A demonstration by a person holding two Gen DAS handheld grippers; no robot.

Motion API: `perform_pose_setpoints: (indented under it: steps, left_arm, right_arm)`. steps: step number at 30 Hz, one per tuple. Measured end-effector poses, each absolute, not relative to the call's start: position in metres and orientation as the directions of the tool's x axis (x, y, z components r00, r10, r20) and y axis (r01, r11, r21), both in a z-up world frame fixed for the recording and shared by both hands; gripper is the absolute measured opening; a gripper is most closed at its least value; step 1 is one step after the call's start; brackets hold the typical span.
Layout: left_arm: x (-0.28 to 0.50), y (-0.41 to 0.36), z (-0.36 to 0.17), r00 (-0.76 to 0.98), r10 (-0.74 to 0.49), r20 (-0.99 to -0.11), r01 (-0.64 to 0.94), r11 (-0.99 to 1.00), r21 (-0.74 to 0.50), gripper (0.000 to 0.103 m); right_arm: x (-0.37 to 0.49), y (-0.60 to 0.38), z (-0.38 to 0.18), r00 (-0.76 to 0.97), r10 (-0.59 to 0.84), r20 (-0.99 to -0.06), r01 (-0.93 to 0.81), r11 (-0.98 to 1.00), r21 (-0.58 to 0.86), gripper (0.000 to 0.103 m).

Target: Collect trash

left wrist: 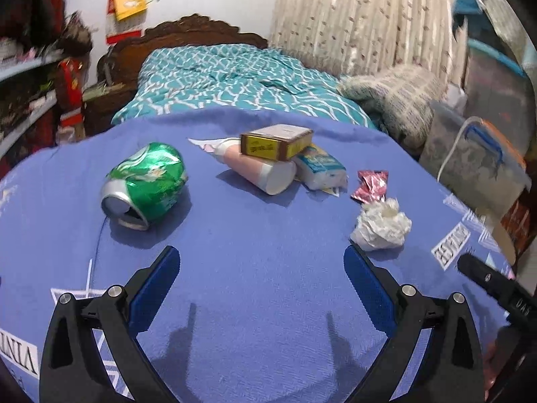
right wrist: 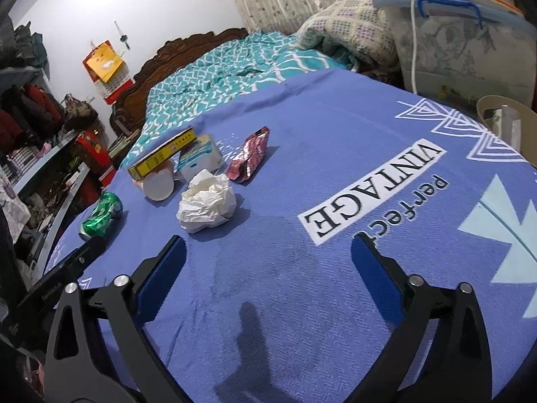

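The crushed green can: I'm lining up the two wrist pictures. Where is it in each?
Left wrist: crushed green can, left of centre, lying on the blue cloth.
Right wrist: far left edge.
Shared landmark: crumpled white paper.

Even indoor light falls on a blue cloth (left wrist: pixel 261 235), seen through two fisheye lenses.

Soft shadows lie near and under the crushed can (left wrist: pixel 146 186) and the crumpled tissue (right wrist: pixel 206 206), and the finger shadows of each gripper fall toward the camera, so light comes from above and the far side. The can's foil shows small glints. Straight lines bow at the frame edges, with black corners. The left wrist view is blurred at its far left shelves (left wrist: pixel 30 100) and far right; the right wrist view is sharper, with mild grain.
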State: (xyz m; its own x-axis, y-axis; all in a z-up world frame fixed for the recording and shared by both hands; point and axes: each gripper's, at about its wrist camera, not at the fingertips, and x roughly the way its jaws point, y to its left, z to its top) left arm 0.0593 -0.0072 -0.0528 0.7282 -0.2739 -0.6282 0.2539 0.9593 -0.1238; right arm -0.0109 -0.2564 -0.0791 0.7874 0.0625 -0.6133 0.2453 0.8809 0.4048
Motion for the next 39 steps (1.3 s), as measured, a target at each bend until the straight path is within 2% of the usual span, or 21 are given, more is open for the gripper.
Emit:
perform_pose_setpoints:
  steps: [2,4,9,13,16,23,28,32,36,39]
  left_arm:
    - [0.062,0.001,-0.053,0.726,-0.285,-0.625,0.238,0.958,-0.161,0.094]
    - [0.064,0.004,-0.053,0.722,-0.296,-0.625,0.233,0.955,-0.183,0.094]
    - [0.065,0.006,-0.051,0.726,-0.305,-0.616,0.227,0.952,-0.203,0.093]
    - [0.06,0.004,-0.049,0.747,-0.29,-0.598,0.217,0.957,-0.193,0.093]
    - [0.055,0.008,-0.046,0.77,-0.278,-0.574,0.204,0.96,-0.191,0.094]
    - [0.061,0.025,-0.048,0.772,-0.266,-0.578,0.14,0.957,-0.254,0.094]
    - [0.063,0.037,-0.049,0.78,-0.233,-0.58,0.076,0.956,-0.282,0.094]
    - [0.051,0.059,-0.037,0.837,-0.137,-0.529,-0.028,0.956,-0.293,0.094]
    - [0.028,0.083,-0.022,0.902,-0.085,-0.424,-0.078,0.932,-0.353,0.094]
    - [0.023,0.072,-0.016,0.909,-0.095,-0.406,-0.042,0.948,-0.315,0.094]
  right_arm:
    - [0.001,-0.258,-0.075,0.782,0.115,-0.612,0.209,0.877,0.432,0.083]
    - [0.019,-0.26,-0.064,0.782,0.171,-0.6,0.167,0.87,0.465,0.079]
    - [0.104,-0.259,-0.016,0.782,0.221,-0.583,0.079,0.892,0.444,0.078]
    - [0.205,-0.239,-0.006,0.703,0.296,-0.647,0.03,0.897,0.442,0.079]
    - [0.266,-0.219,-0.018,0.642,0.281,-0.713,0.044,0.916,0.399,0.079]
    - [0.34,-0.199,-0.06,0.511,0.272,-0.815,0.066,0.933,0.353,0.078]
    - [0.315,-0.174,-0.066,0.399,0.408,-0.821,-0.111,0.91,0.399,0.072]
    - [0.249,-0.164,-0.055,0.34,0.522,-0.783,-0.224,0.853,0.471,0.072]
    - [0.181,-0.18,-0.021,0.415,0.563,-0.715,-0.289,0.826,0.484,0.073]
    - [0.142,-0.217,0.002,0.573,0.474,-0.669,-0.241,0.877,0.415,0.073]
